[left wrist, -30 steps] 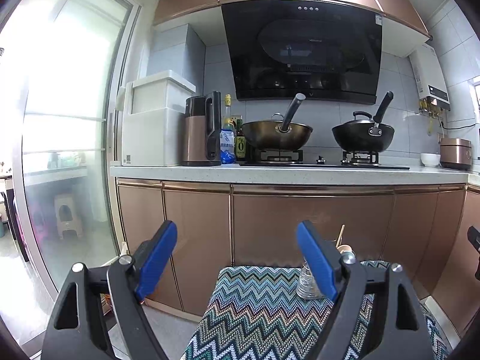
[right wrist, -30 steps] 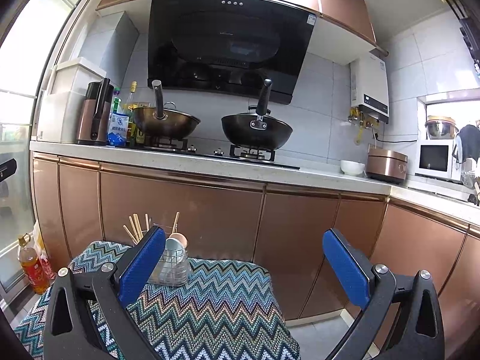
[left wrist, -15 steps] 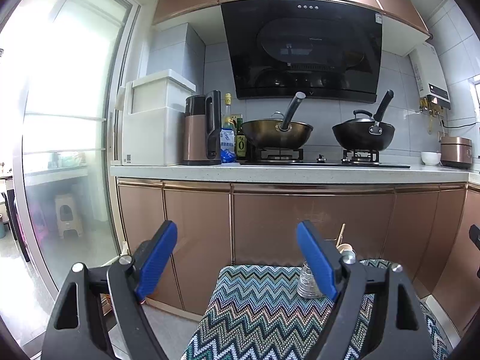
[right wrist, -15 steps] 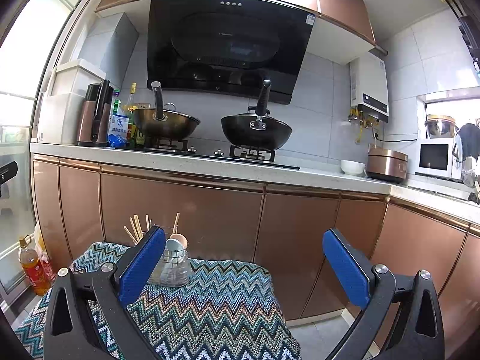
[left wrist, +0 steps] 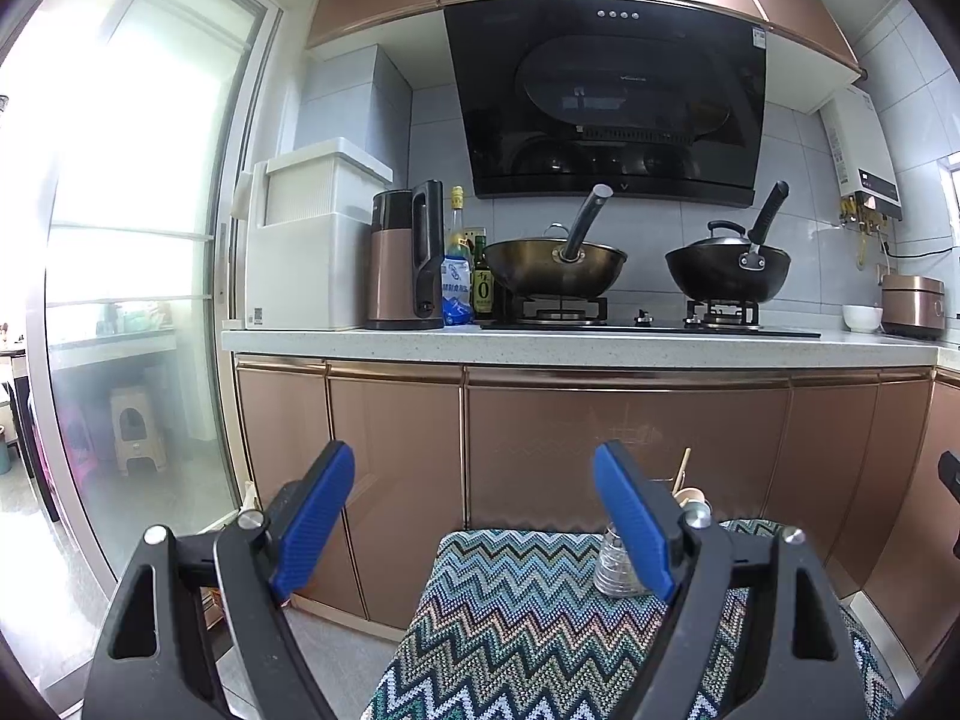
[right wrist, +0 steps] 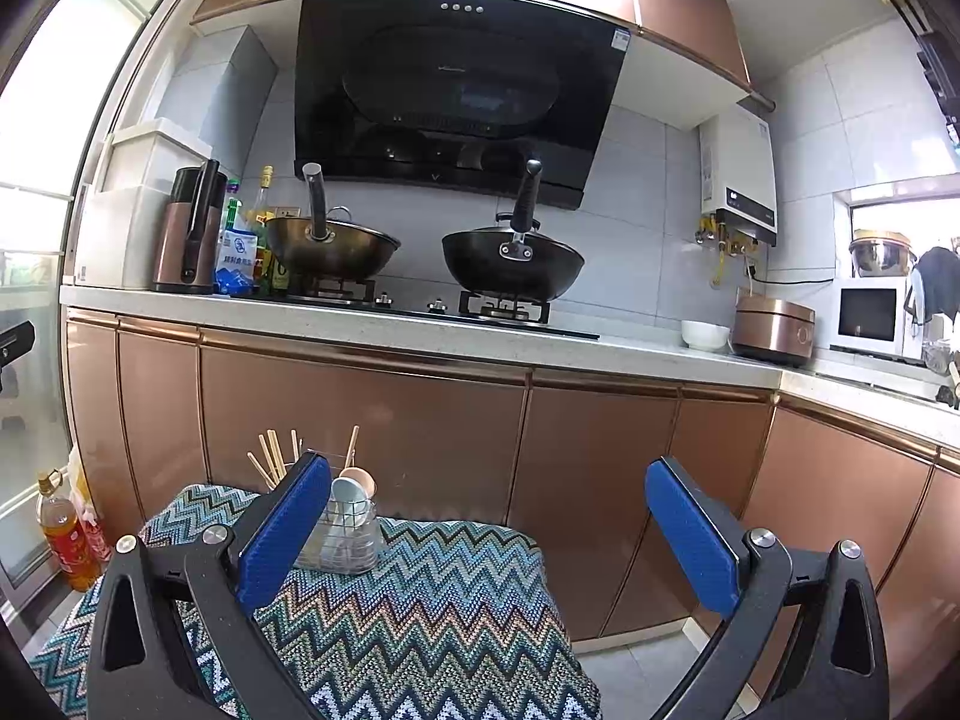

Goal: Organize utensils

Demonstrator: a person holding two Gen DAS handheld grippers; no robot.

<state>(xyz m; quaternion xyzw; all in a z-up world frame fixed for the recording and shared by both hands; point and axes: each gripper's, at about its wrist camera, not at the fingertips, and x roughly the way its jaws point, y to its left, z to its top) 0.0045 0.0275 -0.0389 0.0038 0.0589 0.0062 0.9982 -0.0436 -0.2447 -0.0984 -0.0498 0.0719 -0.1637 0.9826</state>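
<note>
A clear utensil holder [right wrist: 345, 540] with a wire rack stands at the far edge of a zigzag-patterned cloth [right wrist: 420, 612]. It holds wooden chopsticks [right wrist: 273, 462] and spoons [right wrist: 351, 489]. In the left wrist view the holder [left wrist: 615, 564] is partly hidden behind my right finger. My left gripper [left wrist: 474, 516] is open and empty, held above the cloth's near left side. My right gripper [right wrist: 489, 528] is open and empty, above the cloth [left wrist: 510, 618], to the right of the holder.
Copper cabinet doors [right wrist: 372, 438] stand right behind the cloth. A counter [left wrist: 570, 342] above carries two woks [left wrist: 555, 267], a kettle [left wrist: 405, 258] and bottles. A glass sliding door [left wrist: 120, 300] is at left. An orange bottle [right wrist: 63, 534] stands on the floor.
</note>
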